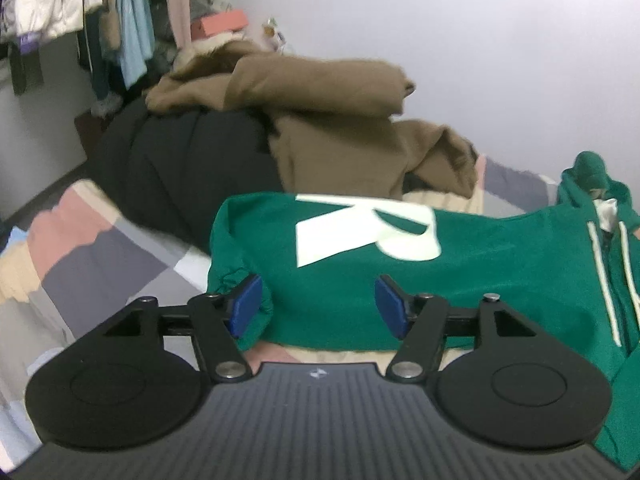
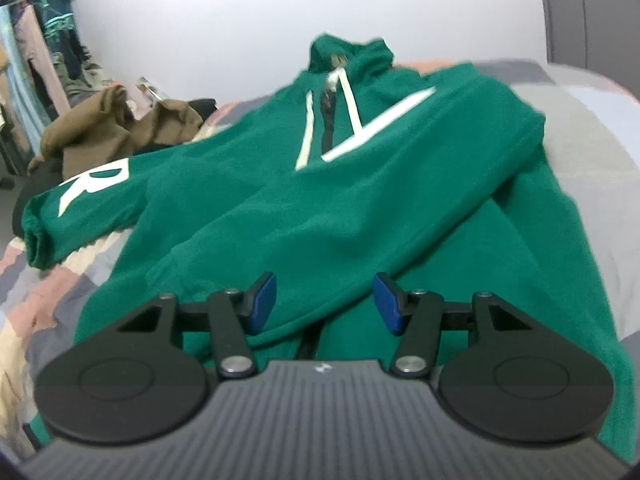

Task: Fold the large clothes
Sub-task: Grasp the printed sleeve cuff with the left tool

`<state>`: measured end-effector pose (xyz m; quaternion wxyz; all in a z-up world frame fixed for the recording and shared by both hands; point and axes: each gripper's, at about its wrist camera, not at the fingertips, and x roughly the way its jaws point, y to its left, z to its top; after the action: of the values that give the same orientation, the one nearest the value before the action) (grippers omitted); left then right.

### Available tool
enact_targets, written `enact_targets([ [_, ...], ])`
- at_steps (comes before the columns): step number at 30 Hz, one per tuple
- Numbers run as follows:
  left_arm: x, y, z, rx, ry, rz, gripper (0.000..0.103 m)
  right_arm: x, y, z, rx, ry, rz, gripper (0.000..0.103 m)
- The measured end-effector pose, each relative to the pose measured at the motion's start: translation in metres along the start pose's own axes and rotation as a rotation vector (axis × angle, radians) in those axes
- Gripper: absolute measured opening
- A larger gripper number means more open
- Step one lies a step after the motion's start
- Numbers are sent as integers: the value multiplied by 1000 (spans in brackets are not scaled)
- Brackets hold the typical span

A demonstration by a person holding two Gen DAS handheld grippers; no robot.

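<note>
Green hoodie [image 2: 320,208] flat on patchwork bedspread [image 1: 100,256] | brown coat [image 1: 320,120] at 12 | left gripper [image 1: 318,306] released | right gripper [image 2: 324,302] released, empty

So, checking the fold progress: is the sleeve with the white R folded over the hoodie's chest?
No, the R sleeve lies stretched out sideways on the bed.

Even indoor light, soft blur — fisheye-bent edges, faint shadows

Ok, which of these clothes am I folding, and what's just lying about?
Job:
- green hoodie
- its R sleeve

Lying about:
- brown coat
- black garment
- hanging clothes
- patchwork bedcover
</note>
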<state>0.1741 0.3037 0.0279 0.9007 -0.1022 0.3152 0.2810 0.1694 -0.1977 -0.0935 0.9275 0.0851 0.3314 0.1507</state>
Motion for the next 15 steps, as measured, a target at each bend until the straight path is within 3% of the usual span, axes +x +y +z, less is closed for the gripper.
enact_targets([
  [5,36,10,-7,-11,34,-28,68,12,7,4,-19,-13,-13,74],
  [15,121,41,-16,-11,62,162,68,40,17,5,-62,-8,-11,74],
])
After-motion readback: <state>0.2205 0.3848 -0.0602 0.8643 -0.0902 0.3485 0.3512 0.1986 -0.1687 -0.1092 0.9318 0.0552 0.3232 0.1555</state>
